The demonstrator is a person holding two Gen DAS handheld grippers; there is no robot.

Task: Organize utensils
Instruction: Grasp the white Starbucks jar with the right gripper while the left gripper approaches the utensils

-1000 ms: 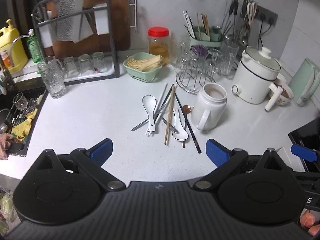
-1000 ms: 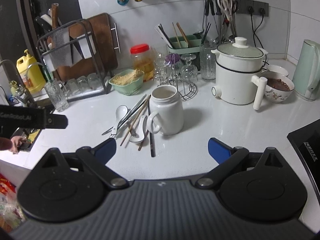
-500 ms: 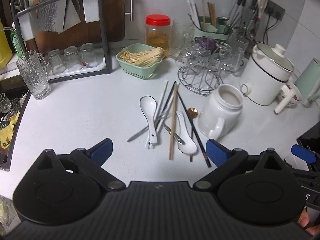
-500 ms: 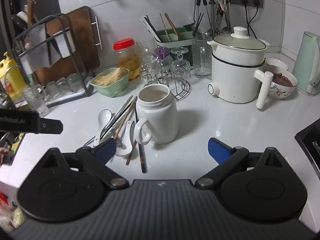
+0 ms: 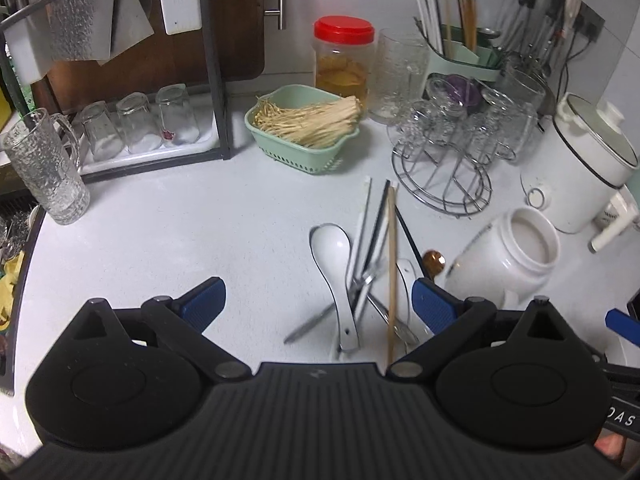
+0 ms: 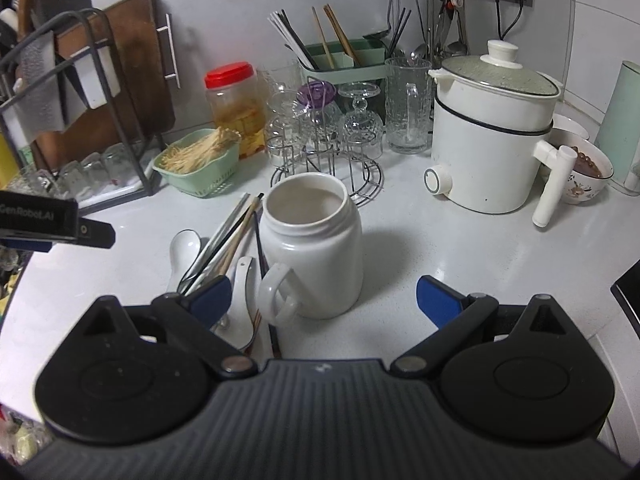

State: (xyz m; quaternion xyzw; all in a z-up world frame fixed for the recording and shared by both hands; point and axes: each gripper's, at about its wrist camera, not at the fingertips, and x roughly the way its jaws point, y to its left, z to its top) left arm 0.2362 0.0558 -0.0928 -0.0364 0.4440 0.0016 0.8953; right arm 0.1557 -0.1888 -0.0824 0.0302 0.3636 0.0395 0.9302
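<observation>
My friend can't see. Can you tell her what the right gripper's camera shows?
The open right gripper hangs in front of a white jar with a handle. Spoons and chopsticks lie loose on the counter to its left.

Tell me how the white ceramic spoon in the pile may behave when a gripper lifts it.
The white spoon looks glazed, so probably slippery and breakable. Metal cutlery lies across its handle, so lifting may drag those along.

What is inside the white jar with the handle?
The white jar looks empty: only its bare inner wall shows below the rim. Its bottom is hidden by the near wall, so I cannot confirm.
</observation>
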